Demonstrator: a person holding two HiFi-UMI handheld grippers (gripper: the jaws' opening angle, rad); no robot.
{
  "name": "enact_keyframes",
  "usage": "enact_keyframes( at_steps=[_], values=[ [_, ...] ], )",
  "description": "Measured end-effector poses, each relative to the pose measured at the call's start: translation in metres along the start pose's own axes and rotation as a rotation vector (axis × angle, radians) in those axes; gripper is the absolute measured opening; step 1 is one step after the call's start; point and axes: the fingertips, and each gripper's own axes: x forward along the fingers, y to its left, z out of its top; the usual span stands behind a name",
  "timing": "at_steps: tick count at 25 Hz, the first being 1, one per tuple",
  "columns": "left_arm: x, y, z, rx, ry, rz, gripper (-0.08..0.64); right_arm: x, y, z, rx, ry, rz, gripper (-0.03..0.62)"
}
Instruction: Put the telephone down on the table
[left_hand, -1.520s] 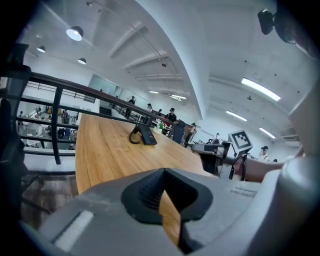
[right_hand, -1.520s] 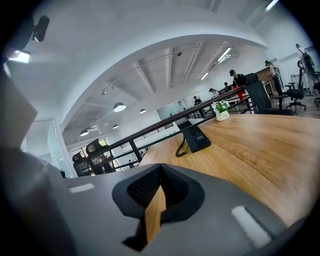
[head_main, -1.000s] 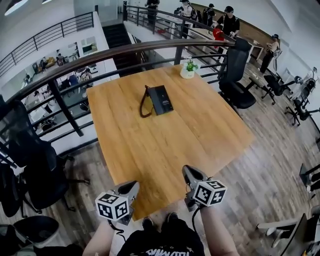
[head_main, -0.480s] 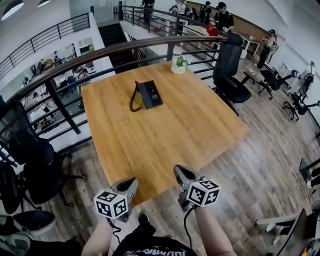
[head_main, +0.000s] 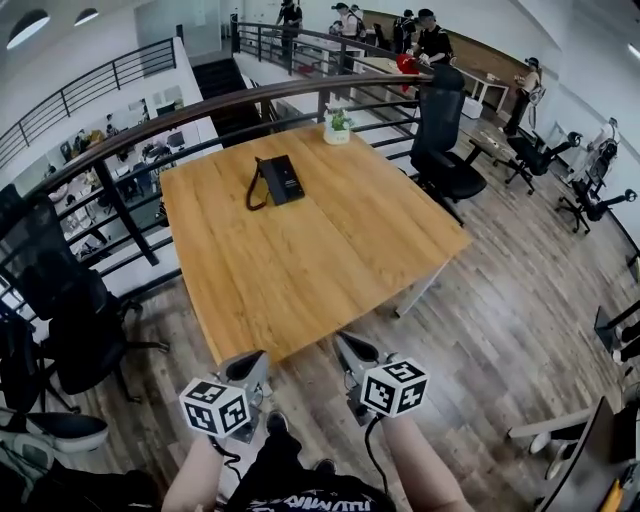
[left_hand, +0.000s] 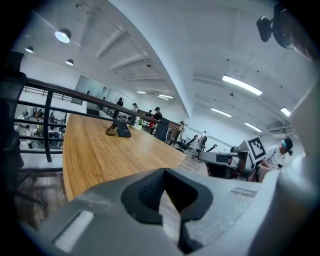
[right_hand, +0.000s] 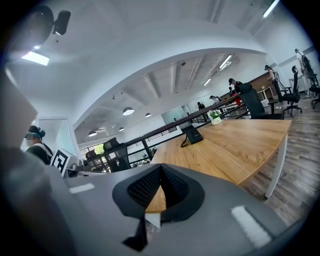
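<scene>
Telephone (head_main: 278, 181) on table (head_main: 330, 260); grippers (head_main: 255, 364) (head_main: 352, 346) closed, empty

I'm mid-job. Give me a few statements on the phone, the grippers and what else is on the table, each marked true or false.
1. The telephone lies on the table. True.
2. The right gripper holds the telephone. False: its jaws are shut on nothing.
3. A potted plant stands at the table's far edge. True.
4. The left gripper hangs over the telephone. False: it is at the table's near edge, well away from the telephone, with its jaws shut and empty.
</scene>
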Motion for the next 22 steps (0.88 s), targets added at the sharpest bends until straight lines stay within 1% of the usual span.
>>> enact_keyframes(
  at_steps=[5, 10, 15, 22],
  values=[
    [-0.027, -0.039, -0.02, 0.008, -0.008, 0.003, 0.002, -0.046, 0.02, -0.014, -0.011, -0.01, 0.007, -0.001],
    [-0.051, -0.067, -0.03, 0.021, -0.025, 0.011, 0.002, -0.075, 0.034, -0.02, -0.029, -0.028, 0.009, -0.002],
    [-0.065, -0.078, -0.041, 0.038, -0.026, 0.002, 0.002, -0.089, 0.044, -0.03, -0.043, -0.037, -0.003, -0.002],
    [-0.093, -0.082, -0.056, 0.025, -0.003, -0.034, 0.002, -0.103, 0.069, -0.039, -0.051, -0.039, -0.052, -0.002]
  ],
)
